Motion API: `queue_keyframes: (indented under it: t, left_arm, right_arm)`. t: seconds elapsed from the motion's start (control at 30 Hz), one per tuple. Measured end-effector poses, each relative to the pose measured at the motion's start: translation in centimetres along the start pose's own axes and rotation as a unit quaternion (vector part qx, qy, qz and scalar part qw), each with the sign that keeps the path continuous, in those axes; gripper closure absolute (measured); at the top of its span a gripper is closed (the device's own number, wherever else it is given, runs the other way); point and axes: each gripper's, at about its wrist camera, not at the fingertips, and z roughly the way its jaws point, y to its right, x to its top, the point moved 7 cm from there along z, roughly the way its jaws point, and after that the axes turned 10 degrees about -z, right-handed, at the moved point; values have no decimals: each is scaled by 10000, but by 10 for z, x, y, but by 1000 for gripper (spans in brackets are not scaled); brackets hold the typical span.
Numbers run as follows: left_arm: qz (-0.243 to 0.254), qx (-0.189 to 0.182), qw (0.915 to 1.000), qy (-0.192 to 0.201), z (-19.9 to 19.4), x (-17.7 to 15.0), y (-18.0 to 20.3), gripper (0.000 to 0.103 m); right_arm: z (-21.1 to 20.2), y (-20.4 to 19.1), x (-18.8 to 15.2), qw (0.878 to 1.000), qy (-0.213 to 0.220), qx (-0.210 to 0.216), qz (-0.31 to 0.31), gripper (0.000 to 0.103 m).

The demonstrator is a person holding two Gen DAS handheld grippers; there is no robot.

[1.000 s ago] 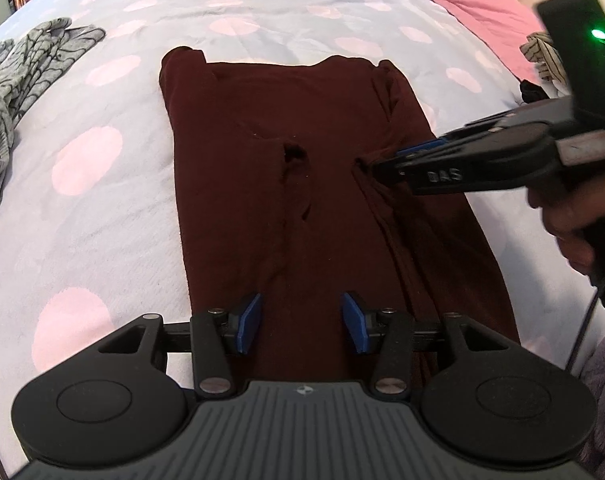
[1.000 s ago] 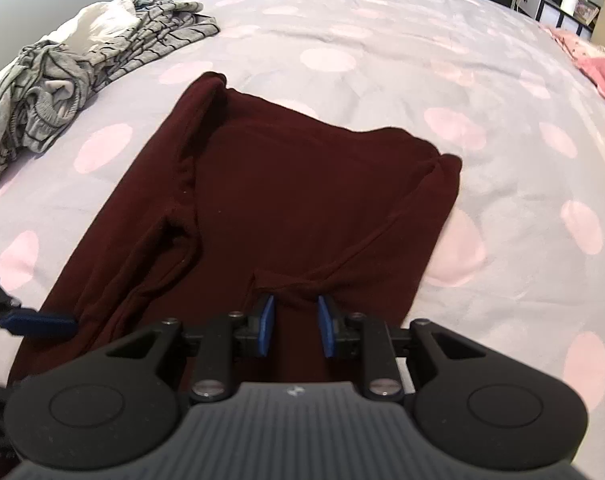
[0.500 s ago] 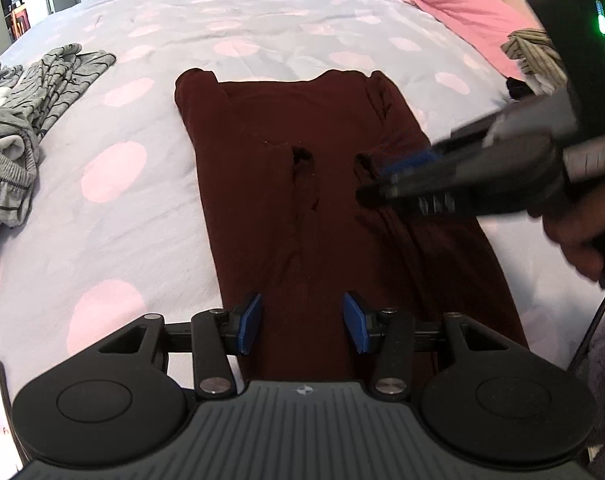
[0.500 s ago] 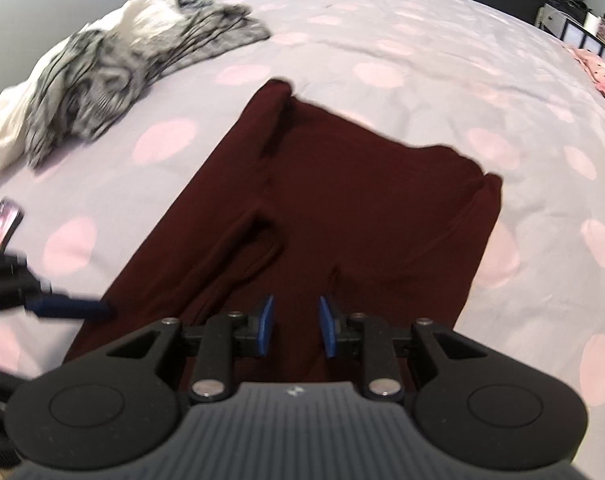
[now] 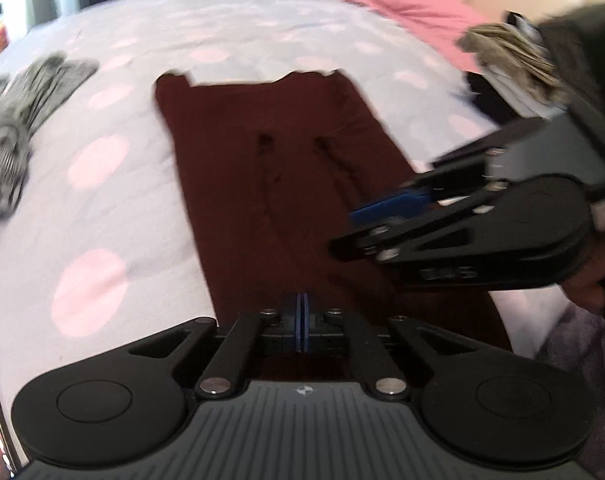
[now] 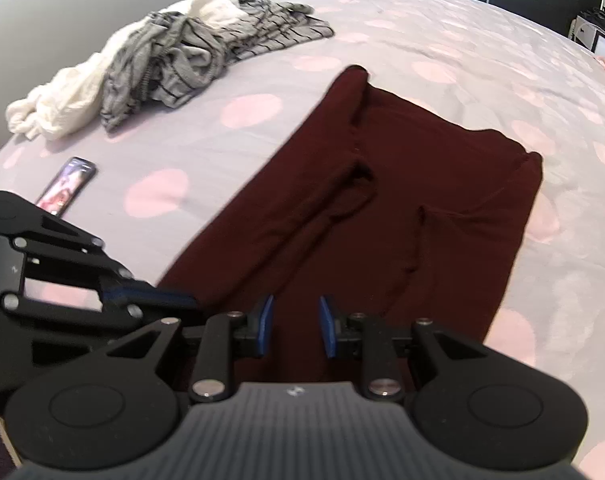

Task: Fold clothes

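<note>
Item: maroon garment [image 6: 402, 200], lying flat on the bed [image 6: 206, 140], both sleeves folded inward over the body, making a long narrow strip that looks ready for a crosswise fold.

Left hand-held gripper [image 5: 301, 322]: pads pressed together, hovering over the near hem; whether cloth is caught between them cannot be told.

Right hand-held gripper [image 6: 294, 320]: pads standing slightly apart, pinching nothing, pointing steeply down at the near edge beside the left one.

Also lying nearby: striped grey clothes [image 6: 190, 52], phone [image 6: 66, 184], apart from the garment.
</note>
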Motion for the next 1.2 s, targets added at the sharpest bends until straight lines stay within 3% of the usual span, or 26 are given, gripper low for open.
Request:
queue_keyframes:
  t: [0.13, 0.2, 0.33, 0.4, 0.43, 0.53, 0.57, 0.7, 0.97, 1.2]
  left_arm:
    - [198, -143, 9997, -90, 2, -8, 9, 103]
    - [190, -377, 9986, -319, 7, -15, 12, 103]
    - [247, 3, 9994, -261, 14, -24, 9, 103]
    - [167, -92, 9997, -158, 4, -22, 9, 103]
    - [149, -119, 9998, -102, 0, -22, 10, 97]
    - [356, 3, 9993, 106, -15, -24, 14, 65]
    - [443, 36, 9989, 166, -19, -26, 16, 59]
    - [919, 94, 9952, 330, -34, -35, 27, 58]
    - [2108, 289, 9758, 502, -42, -66, 43, 52]
    - [2881, 366, 9550, 598, -47, -89, 47, 48]
  right_arm:
    - [3, -8, 5, 9999, 18, 145, 47, 74]
    - [4, -12, 5, 9998, -16, 172, 55, 74]
    - [7, -14, 1, 9997, -113, 168, 169, 70]
    - [5, -14, -1, 9996, -113, 127, 211, 66]
    - [3, -13, -3, 9997, -114, 92, 218, 63]
    - [-2, -13, -10, 9996, -137, -4, 238, 61]
    - [-3, -13, -13, 9996, -150, -16, 254, 61]
    - [-17, -15, -23, 9997, -35, -54, 238, 61]
    - [-62, -30, -45, 9974, 467, -213, -500, 58]
    - [-76, -53, -71, 9925, 365, -65, -1164, 49]
